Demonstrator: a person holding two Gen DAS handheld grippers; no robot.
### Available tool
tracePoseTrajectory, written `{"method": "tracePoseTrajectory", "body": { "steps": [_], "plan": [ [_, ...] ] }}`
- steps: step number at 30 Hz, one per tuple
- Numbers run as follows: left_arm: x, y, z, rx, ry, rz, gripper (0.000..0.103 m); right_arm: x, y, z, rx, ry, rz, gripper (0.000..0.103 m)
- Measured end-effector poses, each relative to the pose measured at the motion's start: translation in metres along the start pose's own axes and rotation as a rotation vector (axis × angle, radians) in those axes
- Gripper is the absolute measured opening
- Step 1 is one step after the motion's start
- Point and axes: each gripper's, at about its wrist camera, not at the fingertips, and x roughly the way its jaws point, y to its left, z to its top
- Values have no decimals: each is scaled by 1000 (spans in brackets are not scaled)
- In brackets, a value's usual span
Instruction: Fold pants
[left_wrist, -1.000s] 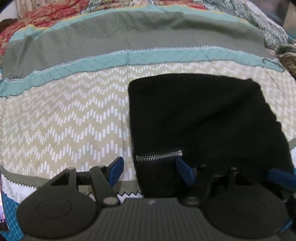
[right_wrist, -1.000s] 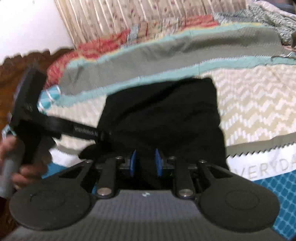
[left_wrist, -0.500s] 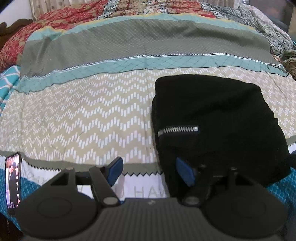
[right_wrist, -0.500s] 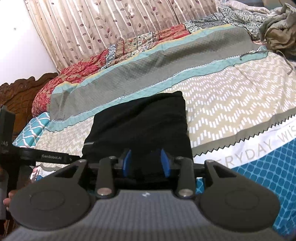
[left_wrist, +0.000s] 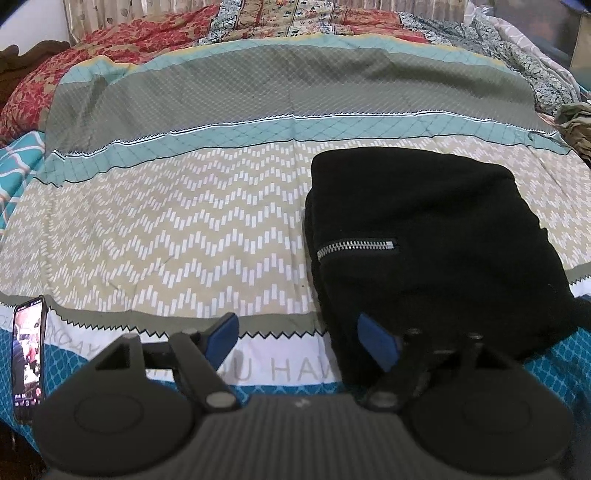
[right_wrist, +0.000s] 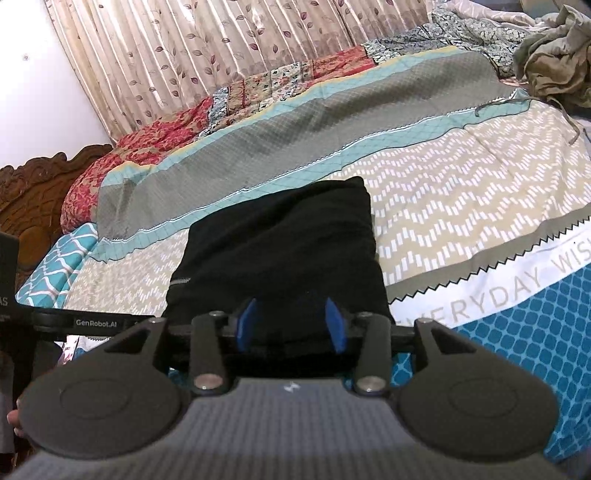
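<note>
Folded black pants (left_wrist: 424, 236) lie on bedspread (left_wrist: 166, 229); my left gripper (left_wrist: 303, 336) and right gripper (right_wrist: 291, 325), jaws just widening, grip nothing.

My own housing covers the near hem of the black pants (left_wrist: 424, 236) at the bottom of both views, so I cannot tell how that edge lies on the bed (left_wrist: 166, 229). In the right wrist view only the end of the zipper (right_wrist: 180, 281) shows. The phone (left_wrist: 27, 350) at the lower left of the left wrist view is too small to read. The printed lettering (right_wrist: 517, 291) runs off the right edge.
</note>
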Motion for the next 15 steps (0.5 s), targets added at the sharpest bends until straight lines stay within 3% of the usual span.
{"method": "tracePoseTrajectory", "body": {
  "steps": [12, 15],
  "plan": [
    [-18, -9, -3, 31, -53, -14, 79, -4, 17, -3, -25, 2, 23, 48],
    [-23, -13, -4, 47, -83, -4, 91, -5, 18, -4, -26, -2, 25, 48]
  ]
}}
